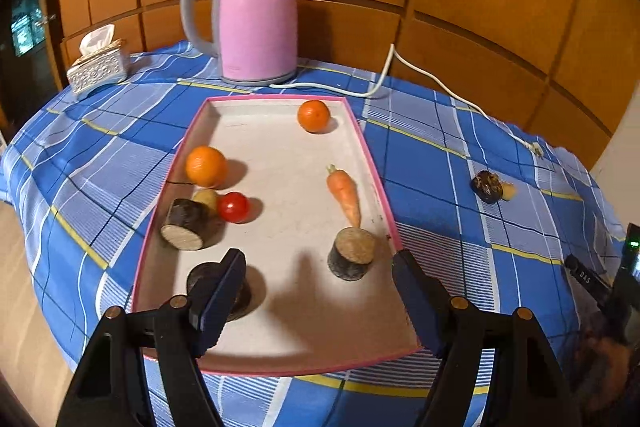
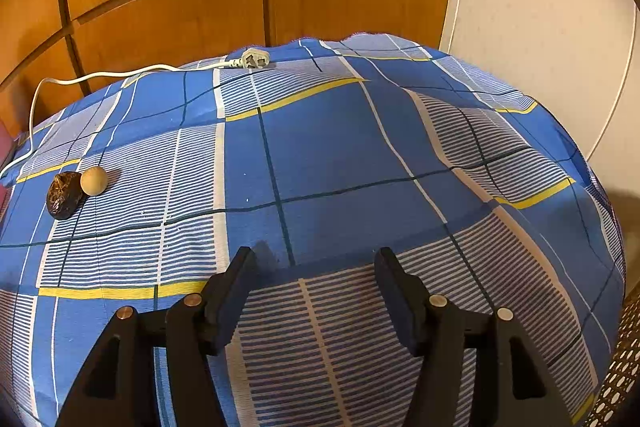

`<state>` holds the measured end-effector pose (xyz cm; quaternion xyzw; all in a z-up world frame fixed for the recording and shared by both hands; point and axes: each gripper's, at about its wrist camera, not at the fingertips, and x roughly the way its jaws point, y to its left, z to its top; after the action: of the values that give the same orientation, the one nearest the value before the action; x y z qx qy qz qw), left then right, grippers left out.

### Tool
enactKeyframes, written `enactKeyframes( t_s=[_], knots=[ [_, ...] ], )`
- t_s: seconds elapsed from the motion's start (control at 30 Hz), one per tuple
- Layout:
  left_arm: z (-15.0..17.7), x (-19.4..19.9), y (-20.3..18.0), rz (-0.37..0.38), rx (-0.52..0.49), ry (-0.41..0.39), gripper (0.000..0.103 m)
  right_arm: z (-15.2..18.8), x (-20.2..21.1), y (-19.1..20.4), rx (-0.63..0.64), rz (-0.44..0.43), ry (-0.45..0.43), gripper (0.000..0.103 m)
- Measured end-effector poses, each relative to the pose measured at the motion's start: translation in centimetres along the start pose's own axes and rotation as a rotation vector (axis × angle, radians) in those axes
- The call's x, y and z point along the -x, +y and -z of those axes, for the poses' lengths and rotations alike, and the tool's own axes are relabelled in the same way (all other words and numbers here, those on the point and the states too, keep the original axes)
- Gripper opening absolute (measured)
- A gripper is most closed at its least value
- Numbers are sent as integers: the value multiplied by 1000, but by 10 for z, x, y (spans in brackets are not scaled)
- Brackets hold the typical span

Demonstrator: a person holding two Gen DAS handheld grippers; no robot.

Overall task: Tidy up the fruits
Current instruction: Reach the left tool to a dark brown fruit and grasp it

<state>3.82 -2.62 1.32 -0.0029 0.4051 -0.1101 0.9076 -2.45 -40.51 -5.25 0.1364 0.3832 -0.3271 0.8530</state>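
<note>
The left gripper's near finger (image 1: 218,301) covers most of a dark round piece (image 1: 246,297) in the pink-rimmed white tray (image 1: 280,349); its kind stays unclear.

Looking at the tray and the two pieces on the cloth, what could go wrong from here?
1. The small round ball lies on the bare tablecloth and touches the dark fruit; picking up either may send it rolling.
2. The left gripper hangs open over the crowded tray; its left finger could knock the dark piece beneath it.
</note>
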Motion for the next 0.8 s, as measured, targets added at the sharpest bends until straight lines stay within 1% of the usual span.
enactKeyframes(
  t_s=[0.3, 0.5, 0.8],
  knots=[
    [-7, -10, -19, 25, -63, 20, 76, 0, 0, 0, 0, 0, -2, 64],
    [-19, -19, -45, 83, -122, 21, 76, 0, 0, 0, 0, 0, -4, 65],
    [-33, -41, -87, 172, -205, 67, 76, 0, 0, 1, -2, -2, -5, 65]
  ],
)
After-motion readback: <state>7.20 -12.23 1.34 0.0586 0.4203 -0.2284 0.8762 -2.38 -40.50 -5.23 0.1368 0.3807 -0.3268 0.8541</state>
